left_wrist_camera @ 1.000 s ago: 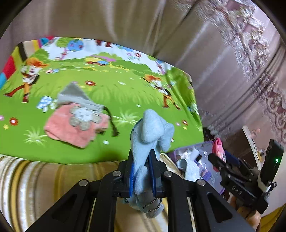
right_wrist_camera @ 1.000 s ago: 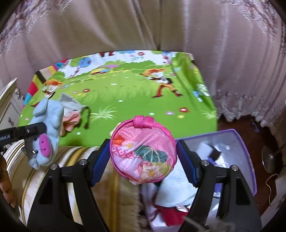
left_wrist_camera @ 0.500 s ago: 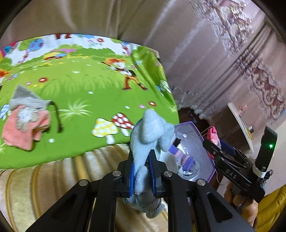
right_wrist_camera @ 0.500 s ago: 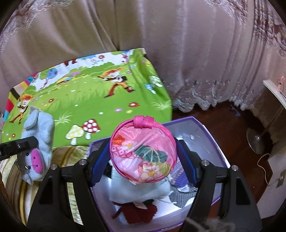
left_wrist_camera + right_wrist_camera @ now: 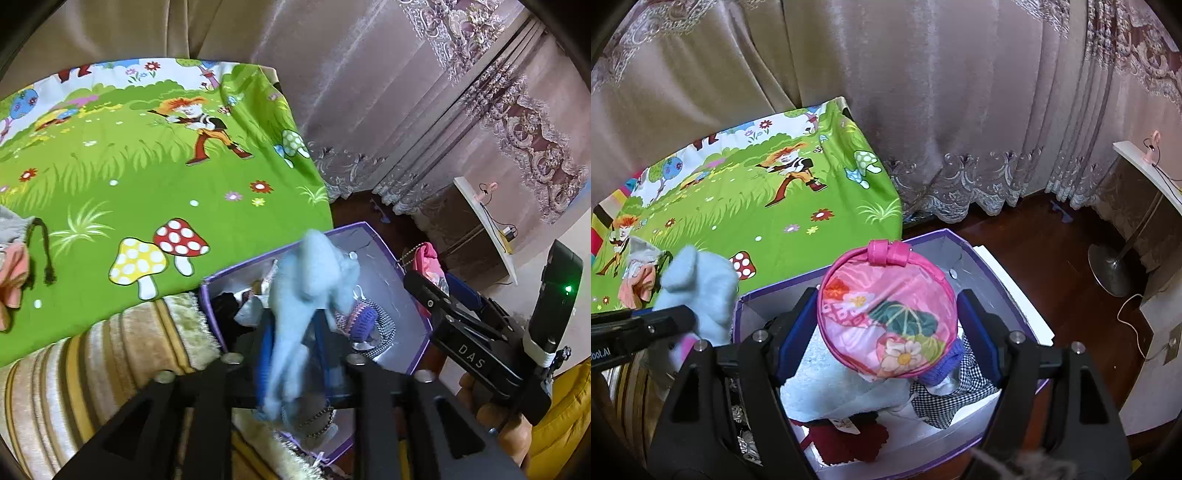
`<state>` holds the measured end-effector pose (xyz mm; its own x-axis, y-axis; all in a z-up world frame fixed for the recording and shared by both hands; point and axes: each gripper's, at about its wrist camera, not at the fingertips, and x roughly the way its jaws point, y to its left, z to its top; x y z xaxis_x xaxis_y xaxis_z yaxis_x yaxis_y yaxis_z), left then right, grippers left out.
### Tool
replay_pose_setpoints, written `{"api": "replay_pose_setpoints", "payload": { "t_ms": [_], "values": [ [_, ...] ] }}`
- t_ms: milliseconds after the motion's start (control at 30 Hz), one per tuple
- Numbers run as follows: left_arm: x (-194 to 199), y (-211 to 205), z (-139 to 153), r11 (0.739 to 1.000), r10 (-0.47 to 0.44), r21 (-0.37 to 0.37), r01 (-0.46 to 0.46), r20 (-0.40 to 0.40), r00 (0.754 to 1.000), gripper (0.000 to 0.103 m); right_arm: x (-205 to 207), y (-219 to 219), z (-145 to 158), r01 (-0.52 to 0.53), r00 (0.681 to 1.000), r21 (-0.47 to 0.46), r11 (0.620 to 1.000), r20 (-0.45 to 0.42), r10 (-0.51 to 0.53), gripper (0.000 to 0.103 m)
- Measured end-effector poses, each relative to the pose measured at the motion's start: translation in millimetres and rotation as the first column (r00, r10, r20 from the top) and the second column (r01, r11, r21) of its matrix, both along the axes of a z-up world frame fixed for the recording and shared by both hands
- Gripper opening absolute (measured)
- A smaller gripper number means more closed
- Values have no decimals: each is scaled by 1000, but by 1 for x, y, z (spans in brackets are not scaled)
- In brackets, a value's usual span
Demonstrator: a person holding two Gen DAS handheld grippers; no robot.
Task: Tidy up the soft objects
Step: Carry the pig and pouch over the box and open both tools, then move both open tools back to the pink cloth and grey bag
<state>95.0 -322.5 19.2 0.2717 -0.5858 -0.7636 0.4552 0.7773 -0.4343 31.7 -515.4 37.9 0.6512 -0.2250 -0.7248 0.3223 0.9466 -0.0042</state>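
A bed is covered by a bright green cartoon-printed sheet (image 5: 155, 177) with mushrooms and figures, edged by a striped beige and gold blanket (image 5: 92, 354). Beside the bed, on the dark wooden floor, a purple-rimmed open storage box (image 5: 1015, 306) is seen, already holding a pale blue cloth (image 5: 842, 391), a black-and-white checked fabric (image 5: 956, 398) and a dark red item (image 5: 849, 439).

A round pink floral fabric pouch (image 5: 890, 314) is clamped between the blue pads of the right gripper (image 5: 886, 332) and is held above the box interior. A light blue plush toy (image 5: 306, 295), motion-blurred, is pinched in the left gripper (image 5: 291, 354); in the left wrist view it is seen in front of the box opening, while in the right wrist view it appears just left of the box rim.

Far left on the sheet, a small pink and grey soft garment (image 5: 13, 258) with a dark drawstring is left lying.
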Motion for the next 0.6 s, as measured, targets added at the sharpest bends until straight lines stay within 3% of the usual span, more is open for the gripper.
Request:
{"api": "replay_pose_setpoints", "payload": {
  "t_ms": [67, 100, 300, 600],
  "values": [
    [-1, -4, -1, 1000, -10, -1, 10, -3, 1000, 58, -2, -3, 0, 10, 1000, -4, 1000, 0, -10, 83],
    [-1, -4, -2, 1000, -10, 0, 10, -2, 1000, 60, -2, -4, 0, 14, 1000, -5, 1000, 1, -14, 85],
    [0, 6, 1, 1000, 5, -8, -5, 3, 1000, 60, -2, -5, 2, 9, 1000, -4, 1000, 7, -9, 86],
    [1, 48, 17, 997, 71, -8, -71, 79, 994, 60, 6, 19, 13, -43, 999, 6, 999, 28, 42, 86]
  ]
}}
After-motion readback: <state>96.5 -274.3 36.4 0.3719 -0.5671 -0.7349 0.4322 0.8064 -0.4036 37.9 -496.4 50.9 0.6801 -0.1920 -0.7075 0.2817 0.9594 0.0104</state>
